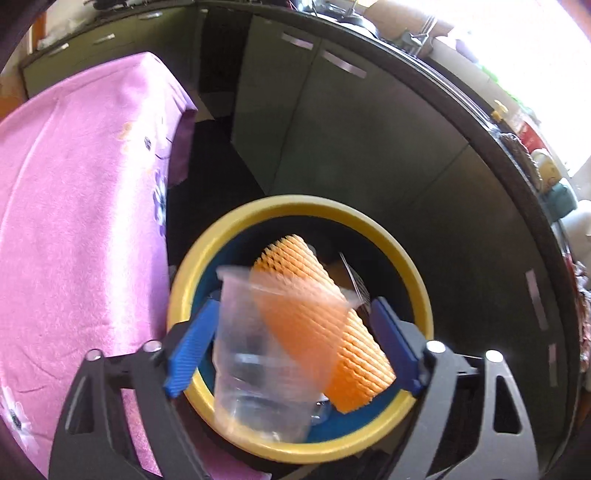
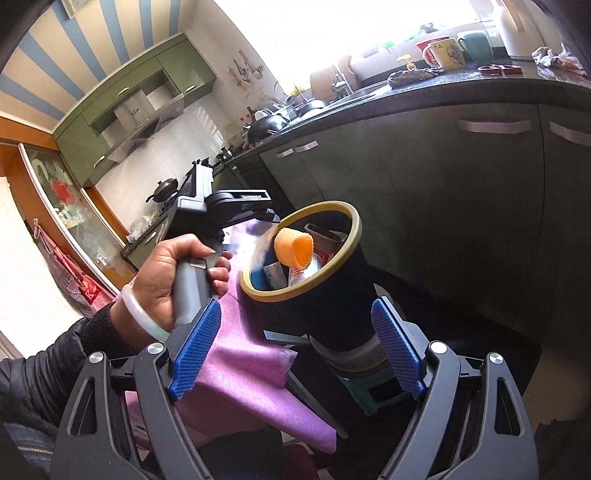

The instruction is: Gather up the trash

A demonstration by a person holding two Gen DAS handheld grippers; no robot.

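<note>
One clear cup (image 1: 258, 354), one orange foam sleeve (image 1: 325, 325), one yellow-rimmed bin (image 1: 413, 273).

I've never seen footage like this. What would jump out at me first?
Probably the orange foam net sleeve poking out of the yellow-rimmed bin, which stands beside a table under a pink flowered cloth. Over the bin's mouth a blurred clear plastic cup sits between the wide-apart blue pads of the left gripper. Dark kitchen cabinets curve behind.

A pink floral cloth (image 1: 81, 206) drapes a table beside dark green cabinets (image 2: 461, 192), with mugs (image 2: 447, 53), a kettle (image 2: 517, 29), and a wok (image 2: 164, 188) along the black counter (image 2: 480, 90).
</note>
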